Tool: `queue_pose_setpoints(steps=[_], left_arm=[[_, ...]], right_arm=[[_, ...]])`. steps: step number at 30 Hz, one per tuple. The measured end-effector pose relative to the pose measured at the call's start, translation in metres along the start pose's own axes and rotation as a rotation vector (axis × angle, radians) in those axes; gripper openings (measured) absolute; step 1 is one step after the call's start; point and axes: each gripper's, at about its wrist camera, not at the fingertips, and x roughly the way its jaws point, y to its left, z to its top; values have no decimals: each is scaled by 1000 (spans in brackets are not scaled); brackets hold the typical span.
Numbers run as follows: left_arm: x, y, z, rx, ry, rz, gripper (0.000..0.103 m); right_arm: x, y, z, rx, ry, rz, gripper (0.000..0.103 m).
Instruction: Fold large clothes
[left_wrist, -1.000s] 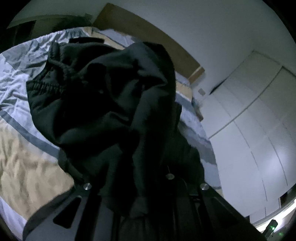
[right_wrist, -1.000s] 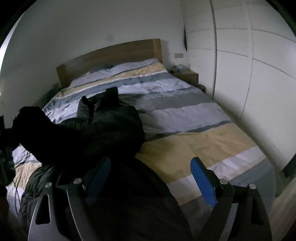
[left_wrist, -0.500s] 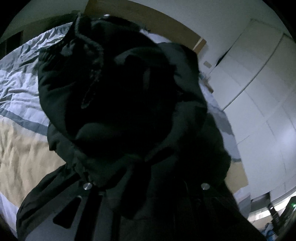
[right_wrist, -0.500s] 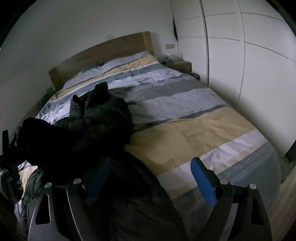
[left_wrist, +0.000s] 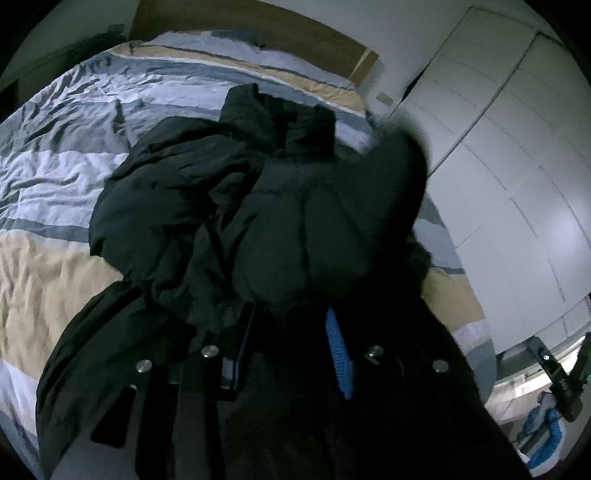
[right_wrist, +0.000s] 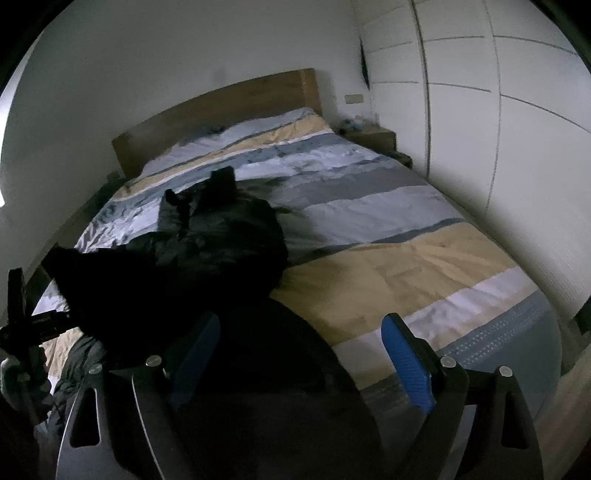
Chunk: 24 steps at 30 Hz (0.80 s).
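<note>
A large black puffy jacket (left_wrist: 258, 221) lies bunched on the striped duvet (left_wrist: 55, 184), its collar towards the headboard. My left gripper (left_wrist: 288, 328) is low over the jacket's near part. Its jaws are opening: a blue pad (left_wrist: 338, 354) shows bare, and the folded-over bulk rests just past the fingertips with dark cloth under the gap. In the right wrist view the jacket (right_wrist: 221, 240) covers the bed's left half. My right gripper (right_wrist: 301, 354) hangs wide open above the jacket's near hem, with nothing pinched. The left gripper's body (right_wrist: 18, 321) shows at the far left.
The bed's right half is bare duvet (right_wrist: 388, 266) in grey, white and tan stripes. A wooden headboard (right_wrist: 221, 107) stands at the far end, with a nightstand (right_wrist: 373, 134) beside it. White wardrobe doors (right_wrist: 498, 147) run along the right side.
The left gripper carried the lifted part of the jacket across over the rest, and its jaws have parted off the cloth, which now lies on the pile. The right gripper stayed wide open.
</note>
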Motion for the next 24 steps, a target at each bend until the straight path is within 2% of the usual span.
queue_pose_setpoints(steps=[4, 9, 16, 21, 24], left_arm=[[-47, 1, 3, 24, -49, 15, 36], [-112, -8, 31, 52, -151, 56, 36], [-196, -26, 64, 120, -233, 129, 36], [-226, -24, 85, 129, -262, 176, 36], [-215, -12, 99, 105, -252, 185, 36]], right_arm=[[-15, 15, 4, -27, -19, 27, 89], [-39, 42, 17, -87, -58, 68, 90], [-62, 86, 25, -203, -75, 113, 91], [-63, 116, 34, -261, -89, 152, 91], [-43, 139, 44, -290, -81, 193, 90]])
